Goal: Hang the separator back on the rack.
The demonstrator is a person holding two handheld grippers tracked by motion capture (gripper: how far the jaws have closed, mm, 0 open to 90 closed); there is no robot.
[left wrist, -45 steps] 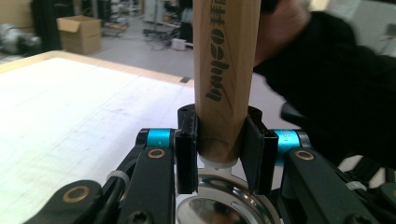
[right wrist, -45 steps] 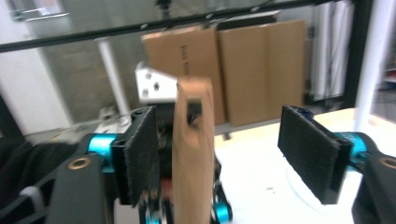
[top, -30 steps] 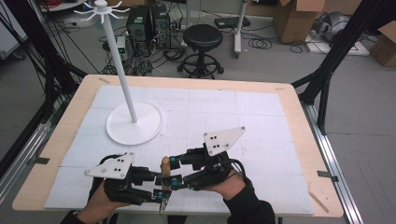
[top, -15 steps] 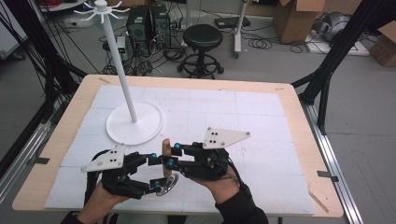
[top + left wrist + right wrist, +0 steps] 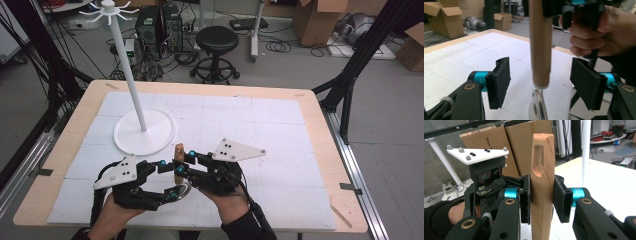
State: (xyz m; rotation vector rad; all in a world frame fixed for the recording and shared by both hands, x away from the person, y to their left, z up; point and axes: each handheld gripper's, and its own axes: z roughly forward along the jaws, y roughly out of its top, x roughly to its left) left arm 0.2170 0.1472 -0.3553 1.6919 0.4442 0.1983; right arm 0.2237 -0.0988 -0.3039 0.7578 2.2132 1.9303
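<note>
Wooden table with white gridded mat (image 5: 280,125) carries everything. White hanger stand with round base and tall pole (image 5: 144,131) sits toward the table's far left corner; its hook crown is small against the floor clutter behind.

Right gripper (image 5: 181,161) is near the table's front edge, left of centre, jaws pinching the wooden handle of a kitchen utensil (image 5: 542,182) and holding it upright. The right gripper view shows both pads flat on the handle, below the hanging slot; the handle's lower end is cut off by the frame.

Left gripper (image 5: 169,181) is just beside it, jaws spread, having just been opening; handle (image 5: 540,42) hangs between the pads, touching neither.

Utensil's metal head (image 5: 537,106) is cut off and too blurred to identify.
</note>
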